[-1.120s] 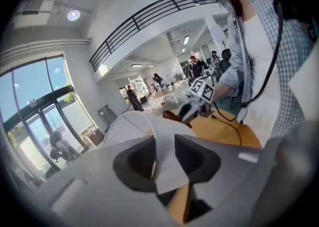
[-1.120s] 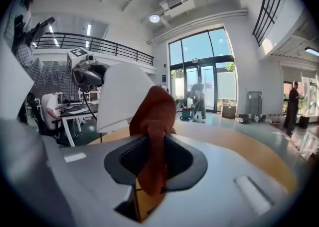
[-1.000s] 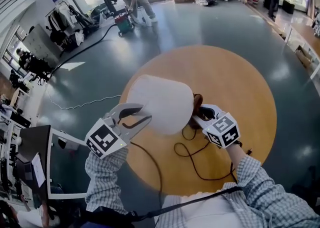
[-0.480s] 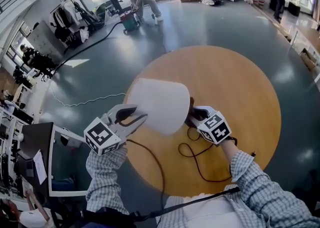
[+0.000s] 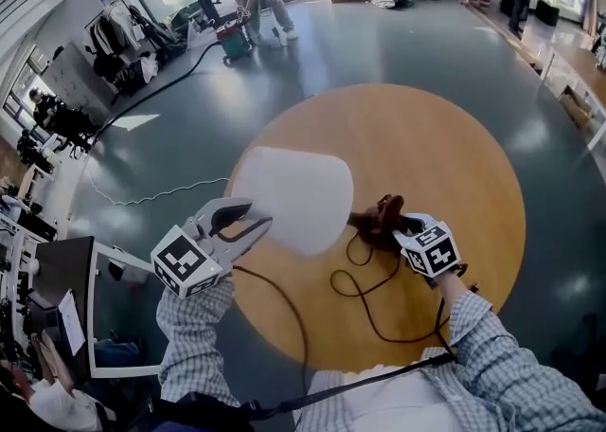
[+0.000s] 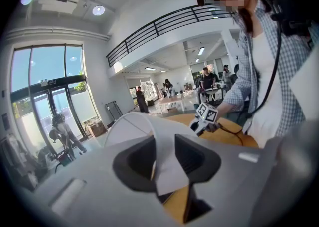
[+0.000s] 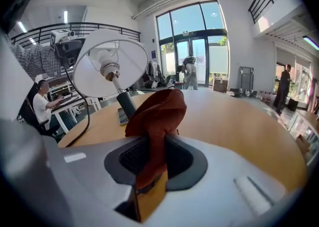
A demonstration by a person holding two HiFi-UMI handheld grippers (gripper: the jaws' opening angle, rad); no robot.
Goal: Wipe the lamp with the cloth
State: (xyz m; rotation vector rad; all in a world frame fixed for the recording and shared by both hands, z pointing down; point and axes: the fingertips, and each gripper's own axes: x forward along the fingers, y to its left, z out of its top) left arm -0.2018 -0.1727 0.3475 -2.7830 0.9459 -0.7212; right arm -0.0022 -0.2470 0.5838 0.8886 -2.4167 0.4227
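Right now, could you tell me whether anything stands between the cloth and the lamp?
Nothing visible does: the cloth, clamped in the right gripper, faces the lamp's stem with only open air between.

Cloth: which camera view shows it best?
The right gripper view: the rust-red cloth fills the centre, pinched between the right gripper's jaws. The head view shows only a small dark bunch beside the lampshade; the left gripper view shows it too small to make out.
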